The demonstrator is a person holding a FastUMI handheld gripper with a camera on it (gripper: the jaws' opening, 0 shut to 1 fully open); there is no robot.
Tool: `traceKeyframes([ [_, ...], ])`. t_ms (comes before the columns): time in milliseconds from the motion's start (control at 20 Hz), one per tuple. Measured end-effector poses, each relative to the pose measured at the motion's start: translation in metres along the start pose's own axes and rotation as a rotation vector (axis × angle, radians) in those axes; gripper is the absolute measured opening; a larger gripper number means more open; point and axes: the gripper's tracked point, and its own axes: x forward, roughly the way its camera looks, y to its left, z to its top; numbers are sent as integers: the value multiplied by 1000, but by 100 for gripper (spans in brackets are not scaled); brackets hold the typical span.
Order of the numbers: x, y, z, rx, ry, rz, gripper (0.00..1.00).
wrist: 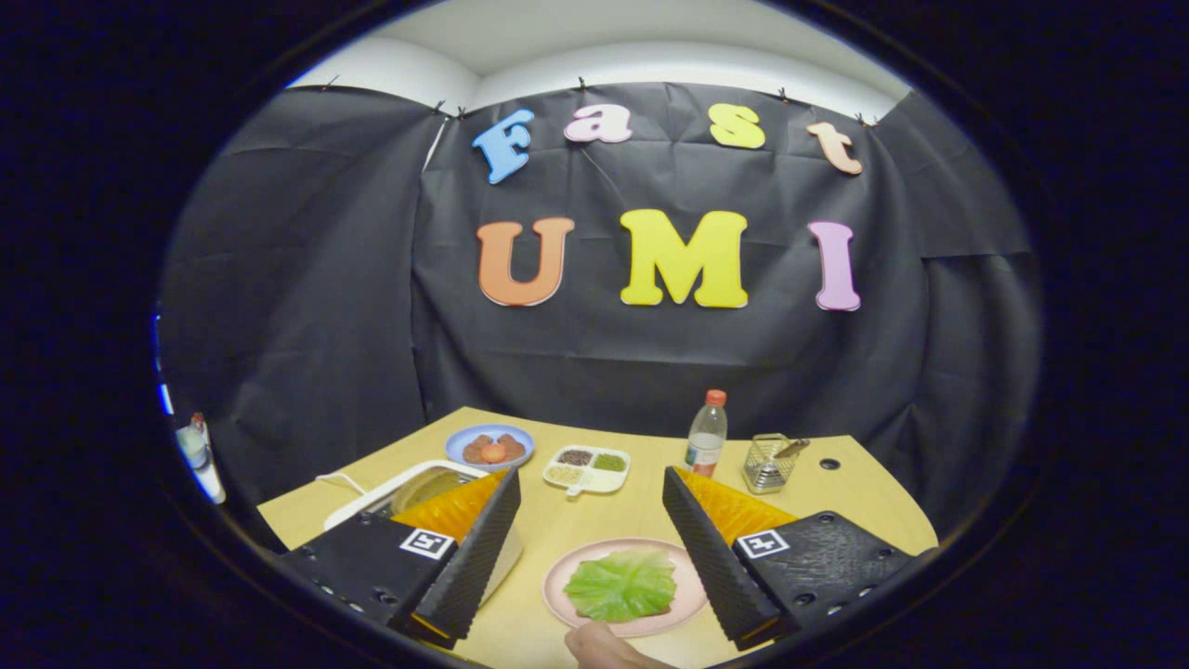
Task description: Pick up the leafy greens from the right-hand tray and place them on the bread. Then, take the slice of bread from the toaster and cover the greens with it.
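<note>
A green leaf (620, 583) lies on a pink plate (683, 609) on the wooden table, between my two fingers and low in the gap. A thin brown edge under the leaf may be the bread. My gripper (594, 618) is open, its black ribbed fingers (474, 557) on either side of the plate with nothing held. The white toaster (409, 488) stands beyond the left finger, with a brown slice of bread (425, 488) in its slot, partly hidden by the finger. A fingertip of a person's hand (604, 646) shows just below the plate.
At the back of the table stand a blue plate with reddish food (489, 447), a white divided tray with grains (586, 468), a bottle with an orange cap (706, 433) and a wire basket (767, 463). A white cord (339, 479) runs left of the toaster.
</note>
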Motion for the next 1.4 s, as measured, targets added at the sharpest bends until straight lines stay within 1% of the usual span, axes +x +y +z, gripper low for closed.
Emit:
traceKeyframes([
  [200,14,41,-1,-24,9,13,94],
  [400,37,90,-8,-36,36,53,95],
  [550,54,120,-22,-68,67,74,95],
  [650,63,128,-33,-99,90,63,95],
  [750,72,132,-41,-99,114,49,96],
  [850,78,130,-54,-51,164,16,95],
  [950,86,126,-57,11,199,-1,93],
  [1000,88,124,-59,27,216,-8,90],
  [1050,89,123,-60,34,235,-13,83],
  [1150,92,128,-68,37,272,-9,77],
  [1250,95,127,-73,36,293,-25,73],
  [1350,98,124,-76,38,305,-55,62],
  [1400,98,125,-79,47,312,-54,57],
])
